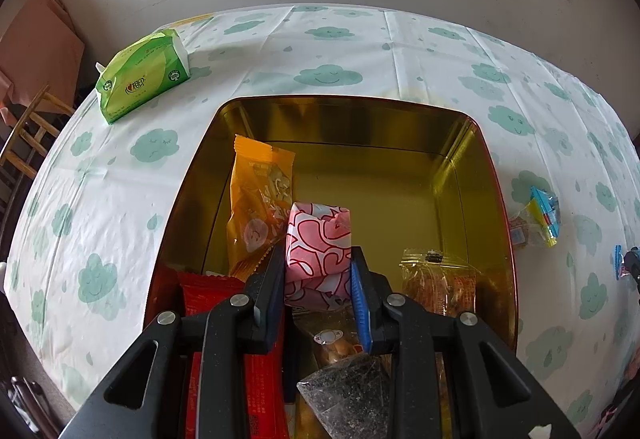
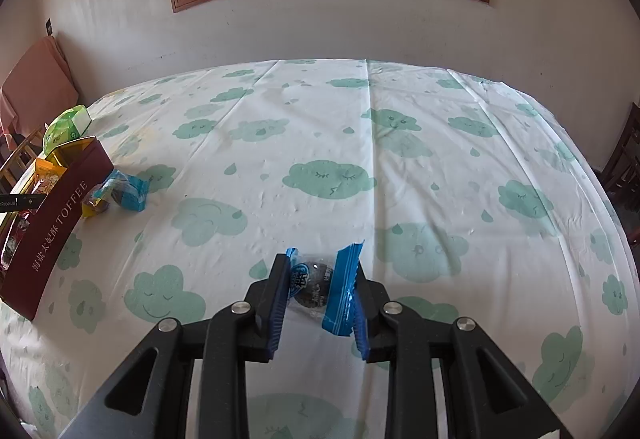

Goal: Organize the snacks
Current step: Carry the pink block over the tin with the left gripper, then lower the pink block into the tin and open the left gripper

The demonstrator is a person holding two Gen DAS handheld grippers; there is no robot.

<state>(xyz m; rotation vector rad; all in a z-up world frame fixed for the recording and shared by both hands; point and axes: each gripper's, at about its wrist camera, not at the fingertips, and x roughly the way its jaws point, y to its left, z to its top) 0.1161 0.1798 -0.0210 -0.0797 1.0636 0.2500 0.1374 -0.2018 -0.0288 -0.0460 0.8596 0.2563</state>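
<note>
- Fingers first: the left gripper (image 1: 318, 275) has its pads clamped on a pink-and-white wrapped snack (image 1: 318, 239), one pad on either side, and it hangs over the gold toffee tin (image 1: 492, 175).
- Over on the right, the right gripper (image 2: 320, 293) pinches a blue-wrapped dark round sweet (image 2: 316, 285), its fingers pressed against the wrapper ends, well out on the cloud-print tablecloth (image 2: 360, 143) to the right of the tin.
- Inside the tin: an orange packet (image 1: 260, 199) leans against the left wall, a red packet (image 1: 212, 295) lies at the near left corner, a clear packet of brown biscuits (image 1: 440, 283) sits at the near right, and a clear grey-speckled bag (image 1: 348, 403) lies right below the pink snack.
- One more blue-and-yellow wrapped sweet (image 2: 120, 193) waits on the cloth just beside the tin's outer right wall; the green tissue pack (image 1: 144, 75) sits beyond the tin's far left corner.
- My read: the pink snack is the one about to go in, with the blue sweet queued behind it.
- Risks from here: let go at this spot and the pink snack lands on the heaped near-side packets and could tumble or pile up instead of filling the bare far floor.
- The right grip catches mostly crinkly wrapper, so the sweet could slip free on the lift.
</note>
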